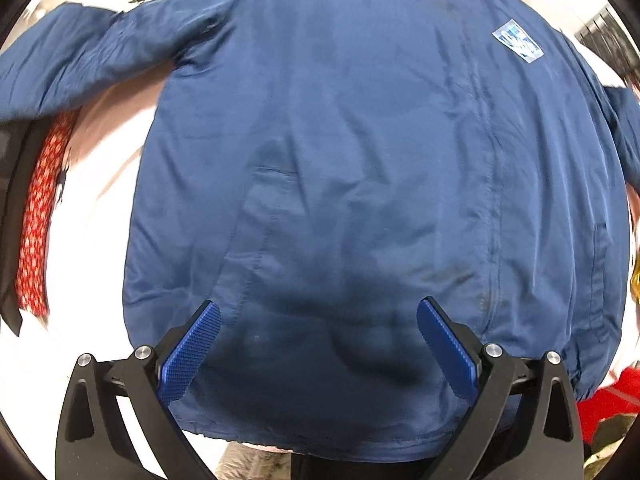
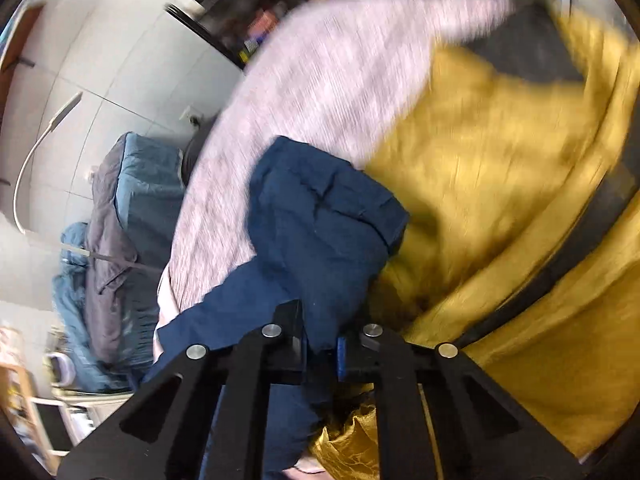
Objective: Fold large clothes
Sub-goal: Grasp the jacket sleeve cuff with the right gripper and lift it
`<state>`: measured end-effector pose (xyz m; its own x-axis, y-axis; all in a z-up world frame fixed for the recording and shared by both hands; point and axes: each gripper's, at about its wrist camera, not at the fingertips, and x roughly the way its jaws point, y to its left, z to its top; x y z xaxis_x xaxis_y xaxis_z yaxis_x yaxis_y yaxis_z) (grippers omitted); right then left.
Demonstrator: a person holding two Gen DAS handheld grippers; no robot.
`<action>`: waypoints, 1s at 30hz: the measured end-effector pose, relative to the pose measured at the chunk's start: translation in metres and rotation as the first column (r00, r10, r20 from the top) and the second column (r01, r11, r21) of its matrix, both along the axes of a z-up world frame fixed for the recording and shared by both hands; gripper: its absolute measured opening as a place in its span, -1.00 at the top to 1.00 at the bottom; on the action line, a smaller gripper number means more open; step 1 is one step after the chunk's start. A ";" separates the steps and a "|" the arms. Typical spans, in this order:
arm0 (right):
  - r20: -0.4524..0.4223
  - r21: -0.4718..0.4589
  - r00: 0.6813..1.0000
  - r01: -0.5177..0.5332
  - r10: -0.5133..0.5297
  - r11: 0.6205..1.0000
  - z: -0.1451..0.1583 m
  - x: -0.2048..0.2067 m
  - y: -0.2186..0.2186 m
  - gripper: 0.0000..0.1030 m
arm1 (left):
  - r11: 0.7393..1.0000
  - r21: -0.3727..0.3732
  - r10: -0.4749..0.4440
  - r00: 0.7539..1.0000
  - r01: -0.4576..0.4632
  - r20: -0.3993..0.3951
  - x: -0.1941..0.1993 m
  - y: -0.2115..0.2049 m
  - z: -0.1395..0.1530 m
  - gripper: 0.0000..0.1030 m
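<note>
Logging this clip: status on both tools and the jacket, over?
Left tool open above blue jacket, spread flat. Right tool shut on jacket sleeve. Yellow garment crowds the sleeve.

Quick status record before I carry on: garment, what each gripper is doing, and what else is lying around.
garment: navy jacket, spread flat, front up, pale chest patch
surface: pale bedding
left gripper: open, above the hem area, holding nothing
right gripper: shut on a navy sleeve of the same colour as the jacket
nearby: red patterned cloth at left edge; mustard-yellow fabric beside the sleeve
image quality: right wrist view is motion-blurred
</note>
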<state>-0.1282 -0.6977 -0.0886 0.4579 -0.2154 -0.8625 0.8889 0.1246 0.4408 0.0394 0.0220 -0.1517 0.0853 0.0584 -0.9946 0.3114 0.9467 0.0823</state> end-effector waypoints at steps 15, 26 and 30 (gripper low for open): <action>-0.141 -0.256 0.970 -0.228 0.197 0.939 0.095 0.090 0.068 0.85 | 0.992 -0.061 0.110 0.994 -0.110 0.005 0.005 0.055 -0.022 -0.88; -0.206 -0.339 0.572 -0.803 0.794 0.490 0.103 0.325 0.362 0.85 | 0.981 -0.091 0.174 0.984 -0.170 0.037 0.013 0.104 -0.019 -0.88; -0.243 -0.263 0.405 -0.902 0.882 0.342 0.060 0.367 0.466 0.85 | 0.971 -0.069 0.230 0.972 -0.227 0.051 0.010 0.139 -0.023 -0.88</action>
<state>0.2385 -0.2320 -0.0284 0.5085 0.0496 -0.8596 0.1814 0.9698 0.1632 0.0489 0.1609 -0.1748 0.1351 0.0213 -0.9906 0.0825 0.9961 0.0326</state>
